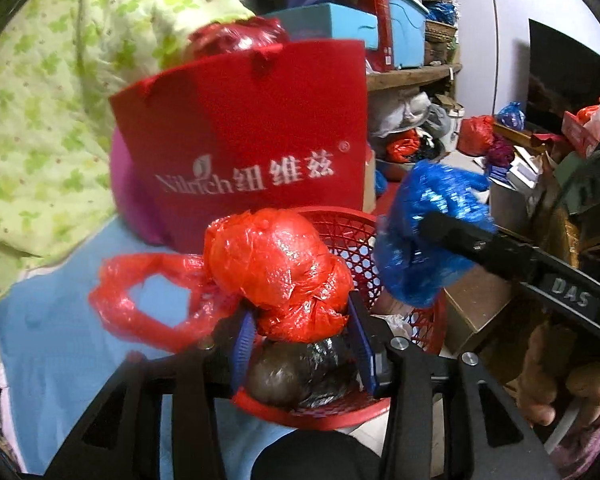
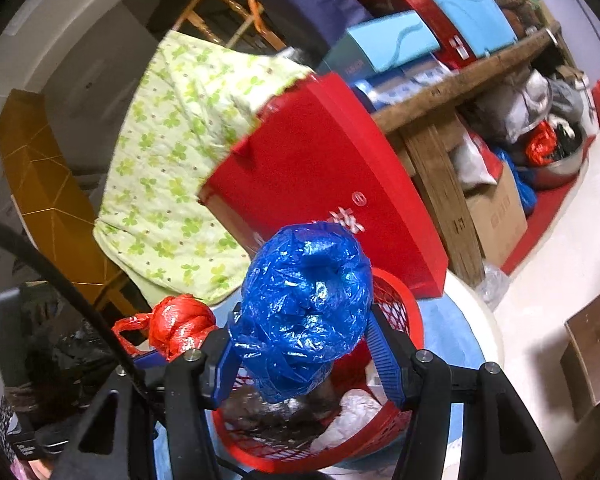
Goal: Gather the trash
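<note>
A red mesh basket (image 1: 352,240) (image 2: 400,292) sits below both grippers, with a dark bag (image 1: 300,372) and white scraps (image 2: 352,412) inside. My left gripper (image 1: 300,328) is shut on a knotted red plastic bag (image 1: 276,268), held over the basket; its loop handle hangs to the left. The same red bag shows at the left of the right wrist view (image 2: 180,324). My right gripper (image 2: 306,344) is shut on a crumpled blue plastic bag (image 2: 308,296), also over the basket. The blue bag shows in the left wrist view (image 1: 424,220).
A red paper shopping bag (image 1: 252,136) (image 2: 324,168) stands just behind the basket. A green floral quilt (image 1: 60,100) lies to the left. A wooden shelf (image 2: 460,80) with boxes stands behind, a cardboard box (image 2: 496,216) and more bags on the floor at right.
</note>
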{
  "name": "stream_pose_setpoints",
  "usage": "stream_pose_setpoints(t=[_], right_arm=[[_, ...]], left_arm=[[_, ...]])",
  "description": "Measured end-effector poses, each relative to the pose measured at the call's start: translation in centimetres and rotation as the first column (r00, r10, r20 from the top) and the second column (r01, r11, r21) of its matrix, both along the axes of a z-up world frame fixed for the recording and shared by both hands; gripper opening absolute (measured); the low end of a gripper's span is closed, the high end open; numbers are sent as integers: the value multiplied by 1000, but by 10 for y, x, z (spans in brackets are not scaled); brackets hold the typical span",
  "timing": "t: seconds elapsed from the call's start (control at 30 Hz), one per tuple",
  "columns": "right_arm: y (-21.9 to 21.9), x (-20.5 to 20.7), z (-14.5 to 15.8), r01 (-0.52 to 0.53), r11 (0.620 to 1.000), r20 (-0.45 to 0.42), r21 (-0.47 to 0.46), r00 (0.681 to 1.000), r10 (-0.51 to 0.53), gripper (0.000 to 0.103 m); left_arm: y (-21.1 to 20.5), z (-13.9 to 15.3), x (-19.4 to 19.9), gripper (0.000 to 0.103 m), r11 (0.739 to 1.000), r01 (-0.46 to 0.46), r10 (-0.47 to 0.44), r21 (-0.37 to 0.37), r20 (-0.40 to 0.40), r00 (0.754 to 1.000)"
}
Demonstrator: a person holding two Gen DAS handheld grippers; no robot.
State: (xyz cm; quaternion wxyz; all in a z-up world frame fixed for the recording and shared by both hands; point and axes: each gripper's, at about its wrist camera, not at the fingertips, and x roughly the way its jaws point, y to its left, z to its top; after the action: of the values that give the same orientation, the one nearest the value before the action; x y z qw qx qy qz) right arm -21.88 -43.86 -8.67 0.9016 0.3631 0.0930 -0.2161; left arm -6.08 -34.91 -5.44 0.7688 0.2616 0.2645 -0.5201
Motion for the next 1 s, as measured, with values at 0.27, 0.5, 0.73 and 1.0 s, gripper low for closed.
stream_pose_setpoints(t=[0.27,0.5,0.73,1.0], right_arm=[[-22,25,-21,-29,994,19,104,999,27,71],[-1,22,-13,-49,997,25,61,999,48,72],[39,8,11,-59,997,-19,-44,998,58,72],[97,10,53,-78,973,-117,-218,992,53,72]], left_arm=[[4,-12,16,68,999,-29,28,-20,-30,999],[40,-3,21,69,995,-89,89,-51,0,996],[79,7,21,70,979,-186,190,-78,52,980],[120,26,18,83,948,-291,305,-127,107,946]])
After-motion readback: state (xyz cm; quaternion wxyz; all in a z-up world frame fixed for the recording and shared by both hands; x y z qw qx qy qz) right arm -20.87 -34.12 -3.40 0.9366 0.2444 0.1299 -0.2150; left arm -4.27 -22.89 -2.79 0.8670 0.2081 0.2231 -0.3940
